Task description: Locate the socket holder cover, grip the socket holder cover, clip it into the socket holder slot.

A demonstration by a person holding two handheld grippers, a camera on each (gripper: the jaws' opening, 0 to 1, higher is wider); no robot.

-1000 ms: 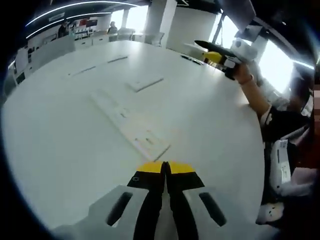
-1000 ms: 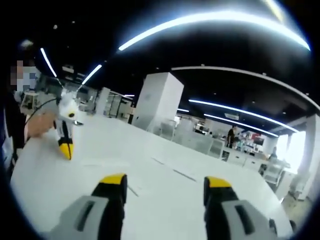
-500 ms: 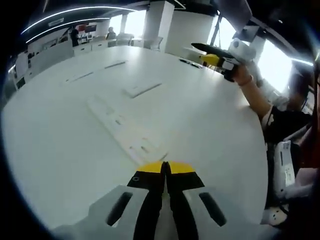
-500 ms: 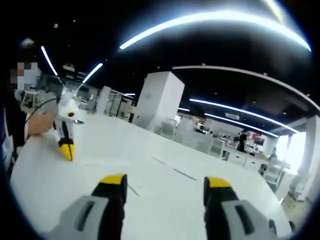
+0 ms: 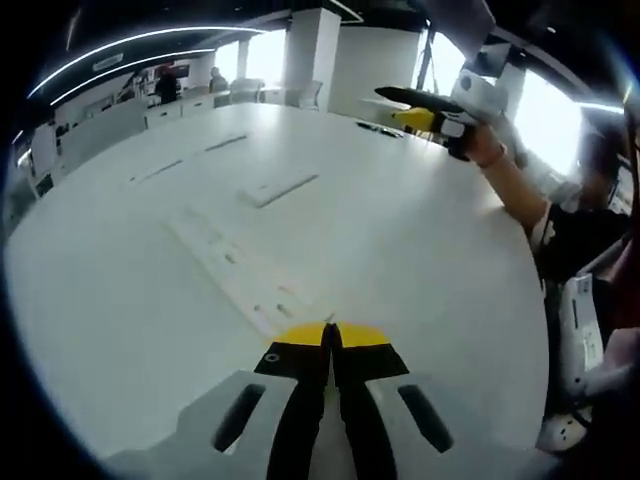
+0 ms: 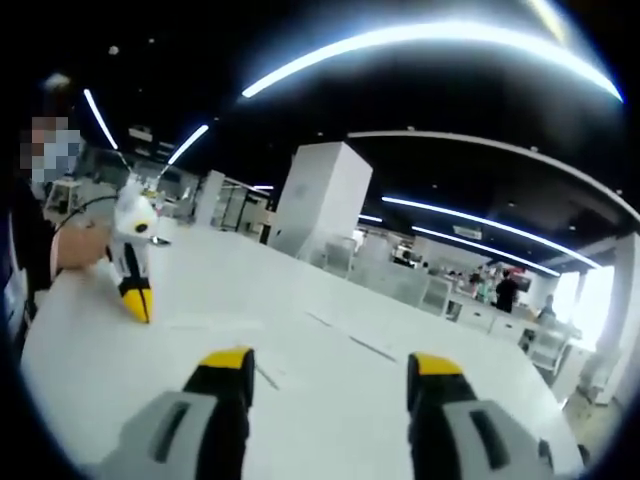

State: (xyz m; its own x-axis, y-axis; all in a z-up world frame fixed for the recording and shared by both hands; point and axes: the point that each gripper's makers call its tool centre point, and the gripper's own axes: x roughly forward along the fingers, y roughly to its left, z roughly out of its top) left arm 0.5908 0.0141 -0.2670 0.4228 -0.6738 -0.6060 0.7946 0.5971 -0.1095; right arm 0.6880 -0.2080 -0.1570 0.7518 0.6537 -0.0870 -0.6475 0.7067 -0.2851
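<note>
The left hand-held gripper [image 5: 331,338] hovers pinched closed over the long white socket holder [image 5: 240,270] on the tabletop [image 5: 420,260]; the right hand-held gripper [image 6: 330,375] gapes wide, empty.

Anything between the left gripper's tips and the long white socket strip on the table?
Nothing visible: in the left gripper view the shut left gripper sits right at the near end of the long white strip on the white table.

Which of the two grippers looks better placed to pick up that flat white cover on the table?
Probably the left gripper: it is low over the table, aimed at the long white strip. The right gripper is open but raised, aimed across the room.
</note>
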